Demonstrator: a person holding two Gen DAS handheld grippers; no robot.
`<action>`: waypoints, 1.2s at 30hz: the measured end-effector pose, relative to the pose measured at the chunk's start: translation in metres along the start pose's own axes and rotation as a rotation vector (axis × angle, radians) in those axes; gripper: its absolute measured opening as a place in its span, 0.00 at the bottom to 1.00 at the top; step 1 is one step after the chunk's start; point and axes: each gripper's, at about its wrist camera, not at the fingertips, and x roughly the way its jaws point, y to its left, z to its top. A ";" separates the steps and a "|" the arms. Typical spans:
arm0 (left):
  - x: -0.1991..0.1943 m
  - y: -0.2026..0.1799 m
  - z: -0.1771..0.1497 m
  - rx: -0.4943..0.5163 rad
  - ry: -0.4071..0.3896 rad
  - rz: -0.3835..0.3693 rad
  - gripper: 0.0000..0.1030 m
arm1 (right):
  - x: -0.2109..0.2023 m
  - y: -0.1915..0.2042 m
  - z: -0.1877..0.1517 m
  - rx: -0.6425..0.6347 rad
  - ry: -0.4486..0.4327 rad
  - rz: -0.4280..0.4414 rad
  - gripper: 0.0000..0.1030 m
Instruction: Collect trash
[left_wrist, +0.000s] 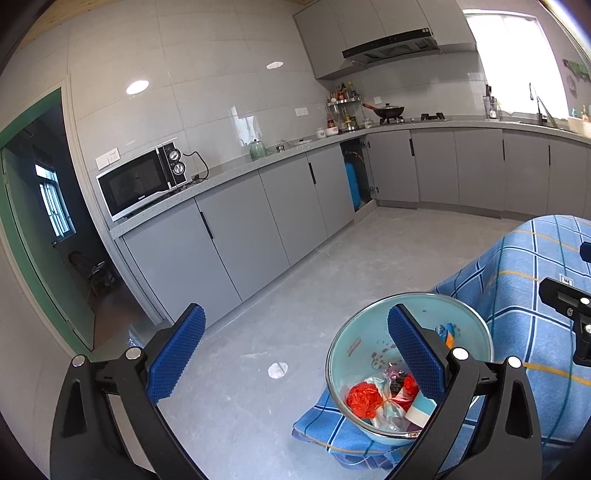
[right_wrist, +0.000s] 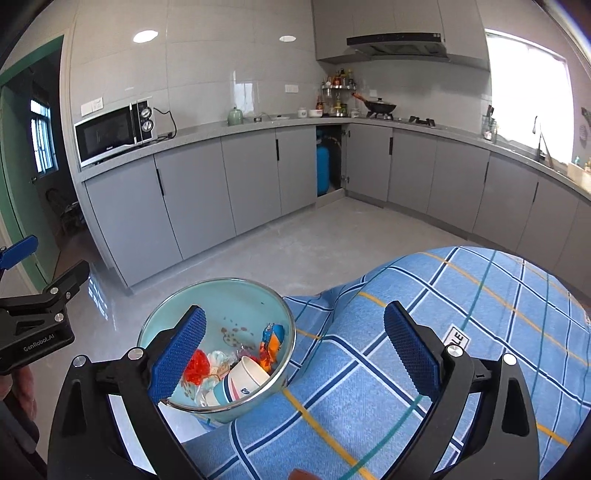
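Observation:
A light blue enamel basin (left_wrist: 351, 343) sits at the corner of a table under a blue plaid cloth (left_wrist: 517, 266). It holds trash: a red crumpled wrapper (left_wrist: 364, 398), clear plastic, an orange-blue packet (right_wrist: 271, 341) and a paper cup (right_wrist: 243, 376). The basin also shows in the right wrist view (right_wrist: 229, 299). My left gripper (left_wrist: 295, 354) is open and empty, above the basin's left side. My right gripper (right_wrist: 293, 354) is open and empty, above the basin's right rim and the cloth (right_wrist: 443, 295).
Grey kitchen cabinets (right_wrist: 192, 192) run along the far walls, with a microwave (right_wrist: 114, 133) on the counter. A blue tank (right_wrist: 322, 170) stands in an open cabinet. A green-framed doorway (left_wrist: 33, 221) is at the left. Grey floor (left_wrist: 295, 295) lies between table and cabinets.

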 end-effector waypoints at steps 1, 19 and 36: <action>-0.001 0.001 0.000 -0.001 -0.003 -0.001 0.95 | -0.003 0.000 0.000 0.000 -0.004 -0.001 0.93; -0.010 -0.001 0.004 -0.003 -0.024 -0.020 0.95 | -0.019 -0.005 -0.002 0.000 -0.018 -0.016 0.93; -0.010 0.002 0.004 -0.005 -0.023 -0.018 0.95 | -0.019 -0.006 -0.003 0.001 -0.018 -0.018 0.93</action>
